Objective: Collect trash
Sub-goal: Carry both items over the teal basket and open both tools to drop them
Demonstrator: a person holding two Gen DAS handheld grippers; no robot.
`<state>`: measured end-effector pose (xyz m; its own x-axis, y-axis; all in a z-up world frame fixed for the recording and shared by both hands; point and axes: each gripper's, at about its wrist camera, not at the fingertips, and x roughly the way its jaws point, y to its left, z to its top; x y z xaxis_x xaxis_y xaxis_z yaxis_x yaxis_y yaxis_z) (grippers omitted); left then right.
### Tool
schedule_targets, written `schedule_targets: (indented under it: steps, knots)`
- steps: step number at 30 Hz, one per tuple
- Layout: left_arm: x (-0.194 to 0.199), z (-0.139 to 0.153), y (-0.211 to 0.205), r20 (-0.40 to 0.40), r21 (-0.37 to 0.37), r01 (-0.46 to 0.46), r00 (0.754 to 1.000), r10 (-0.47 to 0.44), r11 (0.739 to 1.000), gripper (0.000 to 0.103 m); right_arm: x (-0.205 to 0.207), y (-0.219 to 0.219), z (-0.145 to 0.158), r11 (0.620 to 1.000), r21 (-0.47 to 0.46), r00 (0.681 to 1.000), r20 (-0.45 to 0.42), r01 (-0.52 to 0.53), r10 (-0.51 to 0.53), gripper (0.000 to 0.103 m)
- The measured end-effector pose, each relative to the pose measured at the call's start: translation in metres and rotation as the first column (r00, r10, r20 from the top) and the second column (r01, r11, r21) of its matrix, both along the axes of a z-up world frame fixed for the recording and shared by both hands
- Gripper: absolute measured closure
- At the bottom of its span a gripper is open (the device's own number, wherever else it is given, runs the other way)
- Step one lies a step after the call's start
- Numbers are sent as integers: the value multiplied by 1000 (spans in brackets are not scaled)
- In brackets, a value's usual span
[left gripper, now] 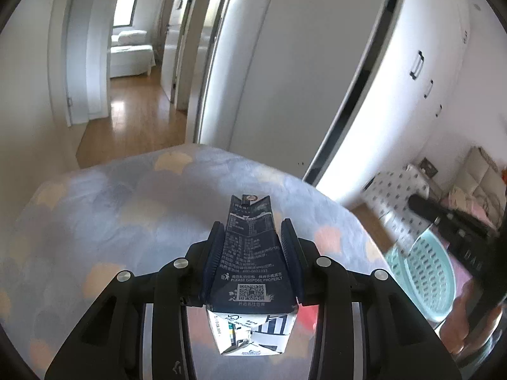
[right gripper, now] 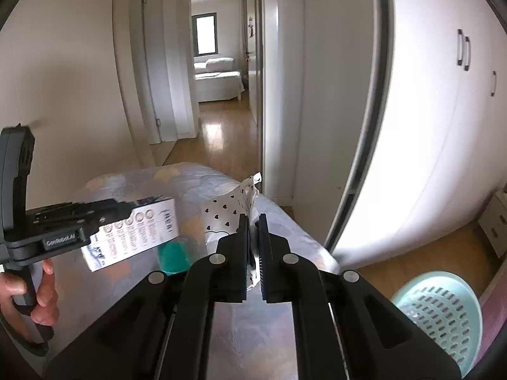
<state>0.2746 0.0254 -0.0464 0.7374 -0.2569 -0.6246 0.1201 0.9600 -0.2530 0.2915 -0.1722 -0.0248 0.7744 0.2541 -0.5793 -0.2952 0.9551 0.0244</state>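
Observation:
My left gripper point(left gripper: 252, 223) is shut on a dark blue drink carton point(left gripper: 250, 253), which it holds lengthwise above the bed. The right wrist view shows the same gripper point(right gripper: 123, 212) at the left, carrying the carton point(right gripper: 139, 231) with a person's hand point(right gripper: 41, 297) on its handle. My right gripper point(right gripper: 252, 218) is shut on a crumpled white paper with black hearts point(right gripper: 221, 215), lifted off the bed. A light turquoise perforated basket point(right gripper: 443, 310) stands on the floor at the lower right, and its rim point(left gripper: 424, 278) also shows in the left wrist view.
The bed has a pale blue cover with peach patches point(left gripper: 111, 215). A teal round object point(right gripper: 174, 258) lies on it below the carton. A white wardrobe point(right gripper: 427, 126) stands to the right, and a doorway point(right gripper: 221, 79) opens straight ahead. A dark blurred device point(left gripper: 450, 221) is above the basket.

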Motion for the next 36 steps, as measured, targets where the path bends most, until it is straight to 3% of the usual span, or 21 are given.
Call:
schedule_targets:
  steps: [8,12,20,25,30,36]
  knots:
    - [-26,-37,-11,-146,78,31,989,-20,996,67,-34,-13,-14,1000,0,1000,-10,27,-27,99]
    - [-25,-46,-9,-197,50,31,980,-20,998,67,-49,-18,-15,999,-12,999,-12,49,-49,99]
    - [-53,-2,-13,-65,-8,41,997,-41,999,68,-80,-52,5,993,31,993,27,115,-116,99]
    - [-67,29,-37,11,-12,91,996,-91,996,68,-92,-80,11,983,61,983,51,175,-178,99]
    - [-72,48,-76,54,-22,182,982,-180,983,68,-103,-123,15,959,97,962,49,265,-270,99]
    - [-66,57,-160,87,-8,330,941,-328,944,68,-117,-187,15,898,158,907,28,410,-419,99]
